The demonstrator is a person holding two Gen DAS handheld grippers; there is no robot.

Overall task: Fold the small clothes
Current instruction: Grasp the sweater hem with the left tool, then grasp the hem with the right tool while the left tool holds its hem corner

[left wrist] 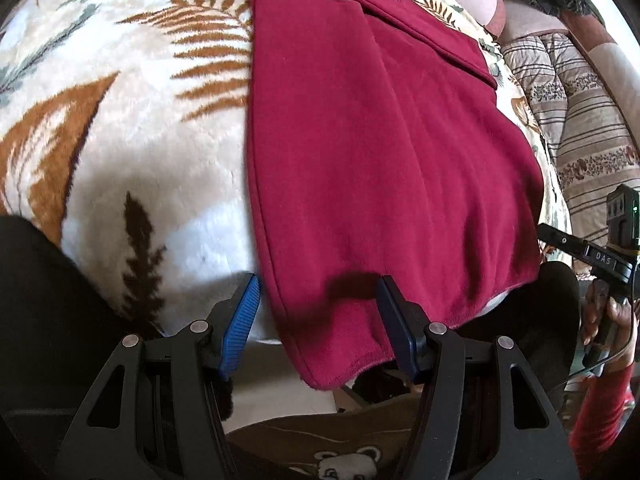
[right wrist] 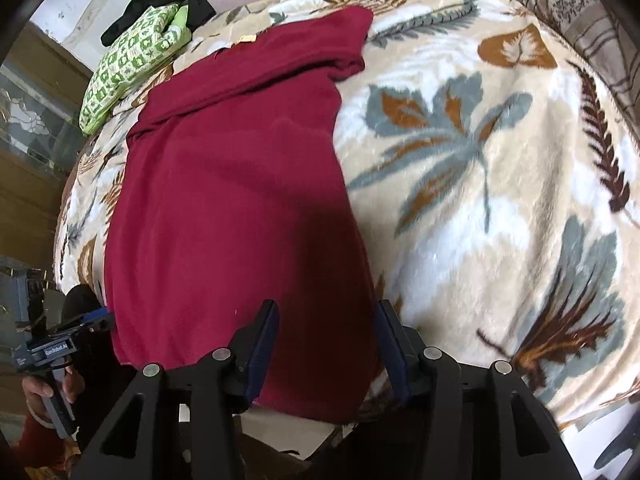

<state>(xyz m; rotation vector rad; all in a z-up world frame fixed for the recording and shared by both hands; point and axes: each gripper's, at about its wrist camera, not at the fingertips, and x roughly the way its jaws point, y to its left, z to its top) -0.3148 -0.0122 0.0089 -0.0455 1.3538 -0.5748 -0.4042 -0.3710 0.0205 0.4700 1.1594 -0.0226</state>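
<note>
Left claw (left wrist: pixel 318 312) stands spread over the near hem of the dark red garment (left wrist: pixel 360 140), and it is pinching nothing: one blue pad (left wrist: pixel 240 328) is just outside the left edge of the cloth, above the leaf-pattern blanket (left wrist: pixel 100 120), and the other pad is over the cloth itself, so the lower left corner of the garment lies between the two. In this left wrist view the garment lies flat on the blanket of the bed, partly folded already, with a folded layer at its far end, and its long axis runs straight away from the claw. At the right edge the person's hand (left wrist: pixel 608 320) holds the other tool. In the right wrist view the right claw (right wrist: pixel 326 344) is also spread and holds nothing; the near right corner of the red garment (right wrist: pixel 232 200) is between its pads, which do not press on it. Here also the long side goes away from the claw, toward the green patterned cloth (right wrist: pixel 132 64) at the far end. Each hand is near its own corner of the near hem, so I judge the coming move is to pinch both corners and bring them to the far end.
</note>
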